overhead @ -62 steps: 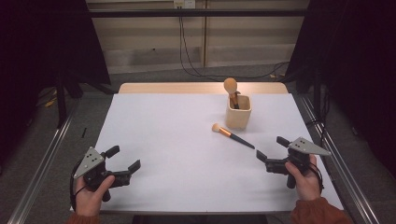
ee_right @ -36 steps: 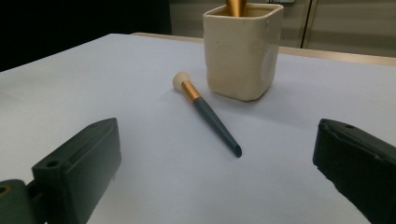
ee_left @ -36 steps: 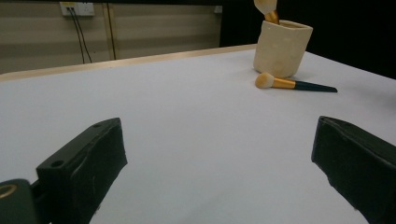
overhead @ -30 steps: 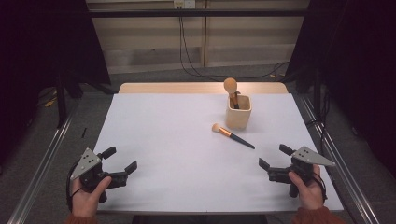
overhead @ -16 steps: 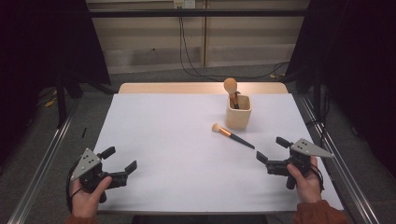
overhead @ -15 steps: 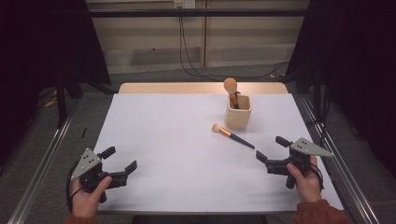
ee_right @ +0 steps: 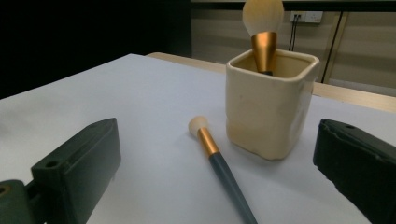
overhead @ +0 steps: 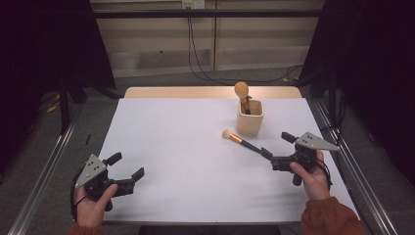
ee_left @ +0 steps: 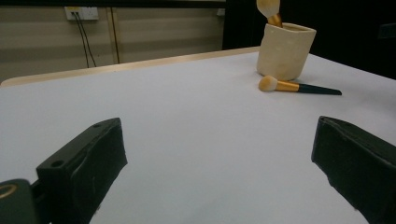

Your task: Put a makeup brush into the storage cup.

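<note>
Two brushes are being shown on the white bench (overhead: 186,161). One brush is being kept upright in the cream cup (overhead: 250,117), with its fluffy head (overhead: 241,89) poking out above the rim, so the cup is being used as the place where brushes are stored. The other brush (overhead: 240,141) is lying flat on the bench just beside the cup, near its front, with its soft tip turned toward the middle of the bench and its dark handle (ee_right: 229,179) pointing at the right tool (overhead: 276,149).

That right tool is being held low and close to the handle end, with its jaws spread wide on either side of the handle's line. Nothing is being gripped by it. It is likely being lined up this way so the thin handle can be pinched and the loose brush lifted into the cup beside the first one.

Meanwhile the left tool (overhead: 128,169) is being held well apart, at the near left of the bench. Its jaws are also spread wide and nothing is being held in it. It is probably being kept out of the way, since the brush is nearer the other hand.
</note>
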Demonstrator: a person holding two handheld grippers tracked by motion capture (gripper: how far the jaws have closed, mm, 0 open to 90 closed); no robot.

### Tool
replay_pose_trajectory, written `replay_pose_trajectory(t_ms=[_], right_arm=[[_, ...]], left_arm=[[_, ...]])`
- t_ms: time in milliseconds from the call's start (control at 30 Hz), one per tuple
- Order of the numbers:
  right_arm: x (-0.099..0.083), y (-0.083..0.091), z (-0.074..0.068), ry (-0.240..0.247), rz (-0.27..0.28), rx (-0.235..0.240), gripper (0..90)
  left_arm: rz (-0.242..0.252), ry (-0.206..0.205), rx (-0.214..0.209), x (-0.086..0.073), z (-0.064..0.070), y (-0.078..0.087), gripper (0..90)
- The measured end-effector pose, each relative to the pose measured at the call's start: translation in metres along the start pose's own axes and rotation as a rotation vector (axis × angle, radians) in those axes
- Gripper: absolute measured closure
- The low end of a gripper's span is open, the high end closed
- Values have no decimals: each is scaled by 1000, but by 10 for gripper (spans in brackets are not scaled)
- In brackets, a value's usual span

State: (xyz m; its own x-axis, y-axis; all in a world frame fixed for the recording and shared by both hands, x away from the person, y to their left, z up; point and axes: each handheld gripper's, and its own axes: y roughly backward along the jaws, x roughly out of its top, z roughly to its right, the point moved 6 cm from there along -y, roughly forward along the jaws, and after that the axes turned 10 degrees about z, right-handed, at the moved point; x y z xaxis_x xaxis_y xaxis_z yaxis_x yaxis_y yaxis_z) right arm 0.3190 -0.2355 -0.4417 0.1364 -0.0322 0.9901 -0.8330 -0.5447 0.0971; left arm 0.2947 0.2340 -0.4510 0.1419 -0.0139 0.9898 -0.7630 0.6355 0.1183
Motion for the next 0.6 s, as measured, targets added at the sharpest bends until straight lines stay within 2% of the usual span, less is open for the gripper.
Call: replay_pose_trajectory(t_ms=[233,333,500,600], right_arm=[[4,-25,-2,20,-20,30,5],[3,-35,-3,26,-50,43,4],[7,-49,-3,19,-57,56,5],[9,-55,-4,31,-71,66,5]], left_arm=[[-8,-6,-10,-1,2,-1,29],[-5,-8,-13,-1,1,-1,29],[-8,-7,-15,-1,2,-1,28],[-10,-10,-19,-1,2,-1,29]])
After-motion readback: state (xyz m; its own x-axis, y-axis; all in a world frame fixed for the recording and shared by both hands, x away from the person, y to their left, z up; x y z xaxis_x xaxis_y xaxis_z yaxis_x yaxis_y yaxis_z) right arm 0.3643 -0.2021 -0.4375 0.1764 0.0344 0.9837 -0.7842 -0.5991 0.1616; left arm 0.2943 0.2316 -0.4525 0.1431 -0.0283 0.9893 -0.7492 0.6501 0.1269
